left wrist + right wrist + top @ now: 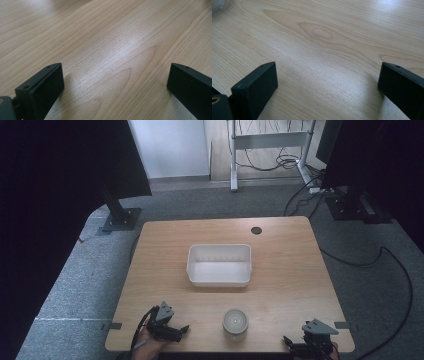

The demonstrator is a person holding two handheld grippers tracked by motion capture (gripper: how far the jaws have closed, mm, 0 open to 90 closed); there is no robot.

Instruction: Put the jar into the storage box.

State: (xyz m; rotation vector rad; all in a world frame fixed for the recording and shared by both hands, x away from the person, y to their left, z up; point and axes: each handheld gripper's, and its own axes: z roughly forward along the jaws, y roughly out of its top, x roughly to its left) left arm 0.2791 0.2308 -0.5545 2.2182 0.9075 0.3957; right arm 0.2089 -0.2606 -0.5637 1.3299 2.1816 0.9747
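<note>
left hand-held gripper (184,329) jaws wide apart near the bench (290,270) front edge, right hand-held gripper (286,340) likewise spread at the front right corner, clear lidded jar (235,322) upright between them, white tub (219,265) beyond at mid-bench

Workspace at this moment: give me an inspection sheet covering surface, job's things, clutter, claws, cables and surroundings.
Surface: light wooden table, round grommet hole near the far edge.
Job's things: clear jar upright near the front edge; empty white bin mid-table, apart from it.
Clutter: nothing seen.
Claws: left claw at the front left, jaws wide apart over bare wood; right claw at the front right corner, jaws also wide apart, holding nothing.
Cables: black cable on the floor at right; more under the far white frame.
Surroundings: grey carpet, dark stands either side.
</note>
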